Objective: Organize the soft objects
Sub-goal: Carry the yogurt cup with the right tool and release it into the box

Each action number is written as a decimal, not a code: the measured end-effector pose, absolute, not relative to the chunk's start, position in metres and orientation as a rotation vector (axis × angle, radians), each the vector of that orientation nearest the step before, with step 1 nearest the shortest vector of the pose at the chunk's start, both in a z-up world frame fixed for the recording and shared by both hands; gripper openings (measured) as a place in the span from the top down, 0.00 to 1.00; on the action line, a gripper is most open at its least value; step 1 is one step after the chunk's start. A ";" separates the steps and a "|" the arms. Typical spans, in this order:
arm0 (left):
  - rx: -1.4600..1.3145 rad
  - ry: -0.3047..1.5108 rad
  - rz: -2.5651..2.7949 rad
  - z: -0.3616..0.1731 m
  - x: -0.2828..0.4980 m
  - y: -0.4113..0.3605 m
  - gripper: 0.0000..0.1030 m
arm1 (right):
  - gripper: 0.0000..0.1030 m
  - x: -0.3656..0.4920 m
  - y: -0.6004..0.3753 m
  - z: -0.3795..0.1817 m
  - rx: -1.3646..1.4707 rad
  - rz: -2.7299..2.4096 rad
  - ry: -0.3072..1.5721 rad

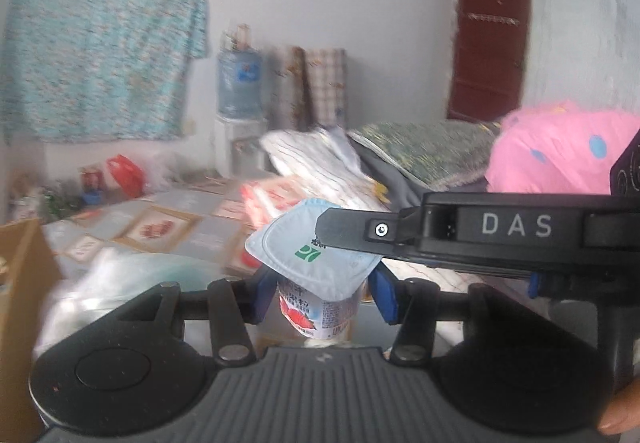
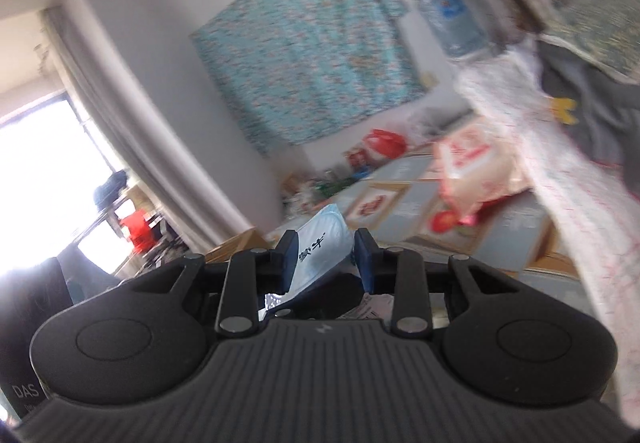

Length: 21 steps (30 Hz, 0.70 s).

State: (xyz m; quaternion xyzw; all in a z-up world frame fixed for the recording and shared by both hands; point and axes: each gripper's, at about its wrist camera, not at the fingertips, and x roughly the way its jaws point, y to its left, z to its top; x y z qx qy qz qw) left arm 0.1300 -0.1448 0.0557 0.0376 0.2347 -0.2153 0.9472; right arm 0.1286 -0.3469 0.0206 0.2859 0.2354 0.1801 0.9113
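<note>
- A teal cloth (image 1: 104, 43) hangs flat on the white wall, the largest thing in either view; it also shows in the right wrist view (image 2: 312, 47).
- A bed (image 1: 168, 219) with a patterned cover of framed squares runs below it, its surface crowded.
- A pink bundle (image 1: 560, 147) with blue spots sits at the right of the bed, beside a green patterned pillow (image 1: 432, 151) and a white striped quilt (image 1: 316, 159).
- A dark red door (image 1: 488, 47) stands in the far wall, right of two checked rolls propped upright.
- A water bottle (image 1: 240, 83) sits on a white dispenser against the wall, between the cloth and the rolls.
- A red-and-white bag (image 2: 476, 171) lies on the bed cover, just beside the quilt.
- A red bag (image 1: 126, 175) rests at the far edge of the bed near the wall.
- The left gripper (image 1: 320, 295) holds a yogurt cup (image 1: 320, 307) upright between its blue pads, clear of the bed; the cup's foil lid (image 1: 312, 255) is tilted up at one side.
- The right gripper (image 2: 325, 263), seen from the left wrist as a black bar marked DAS reaching in from the right, pinches the lid's edge; its own view shows the pale blue foil (image 2: 320, 255) clamped between narrow pads.
- A fingertip (image 1: 620, 419) shows at the lower right corner.
</note>
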 end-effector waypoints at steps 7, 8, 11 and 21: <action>0.041 0.441 -0.223 0.082 0.090 -0.060 0.50 | 0.69 0.138 -0.262 0.050 0.556 0.650 0.540; 0.037 0.442 -0.180 0.084 0.084 -0.045 0.50 | 0.69 0.144 -0.244 0.052 0.557 0.709 0.564; 0.025 0.461 -0.055 0.090 0.070 0.007 0.50 | 0.69 0.164 -0.185 0.057 0.546 0.860 0.655; -0.071 0.649 0.208 0.073 0.073 0.158 0.49 | 0.66 0.221 0.021 0.044 0.390 1.126 1.050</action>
